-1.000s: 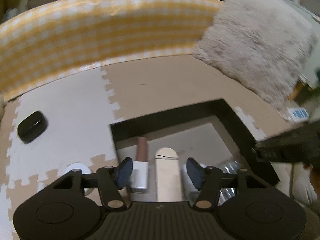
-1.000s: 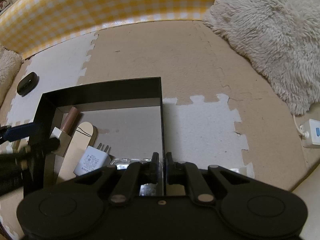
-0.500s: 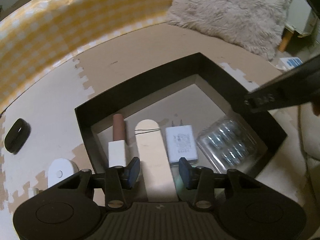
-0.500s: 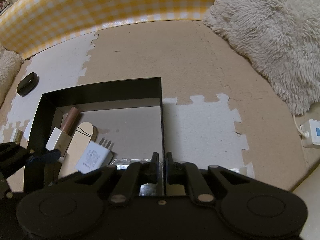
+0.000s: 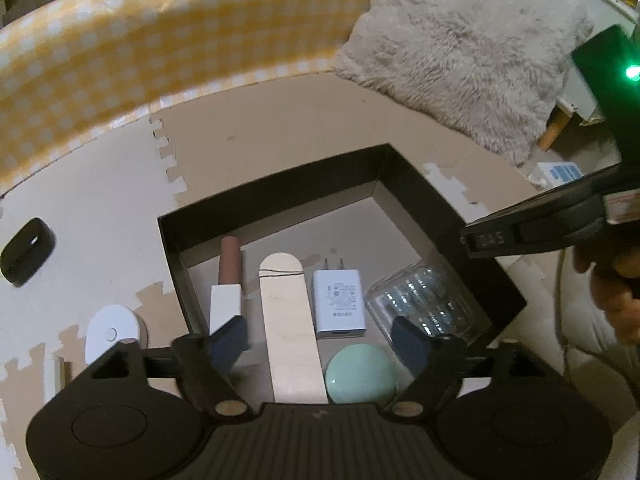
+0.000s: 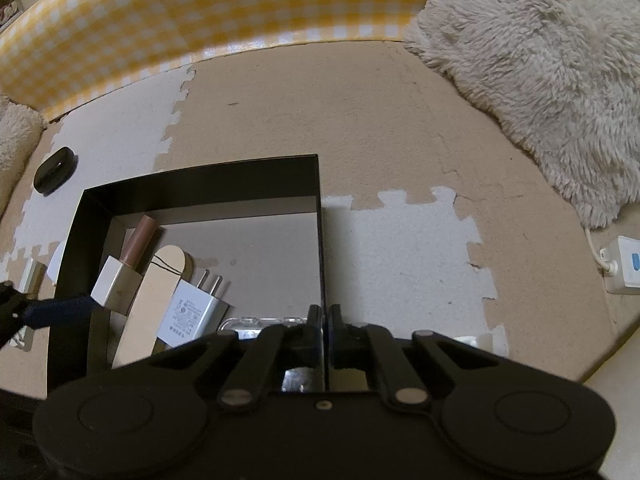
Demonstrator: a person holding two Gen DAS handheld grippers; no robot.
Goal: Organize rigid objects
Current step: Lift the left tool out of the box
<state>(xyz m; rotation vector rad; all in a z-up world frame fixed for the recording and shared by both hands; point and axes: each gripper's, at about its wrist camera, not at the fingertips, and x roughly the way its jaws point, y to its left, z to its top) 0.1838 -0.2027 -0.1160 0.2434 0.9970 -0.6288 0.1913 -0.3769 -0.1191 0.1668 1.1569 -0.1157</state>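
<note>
rigid objects, five, are laid in the black box [image 5: 404, 184]; three are left at nine o'clock; left tool [image 5: 320, 338] spread empty, jaws just opened, right tool [image 6: 323, 316] pinching the box wall.

Left wrist view looks steeply down, close over the black box [image 5: 408, 184]. Right wrist view peers down along its right wall; both share the box's inside.

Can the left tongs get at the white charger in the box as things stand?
Probably yes. The left tongs have just opened, nothing between them, and hang over the black box. The white charger lies flat just ahead, uncovered, with gaps to the wooden stick and the green disc.
</note>
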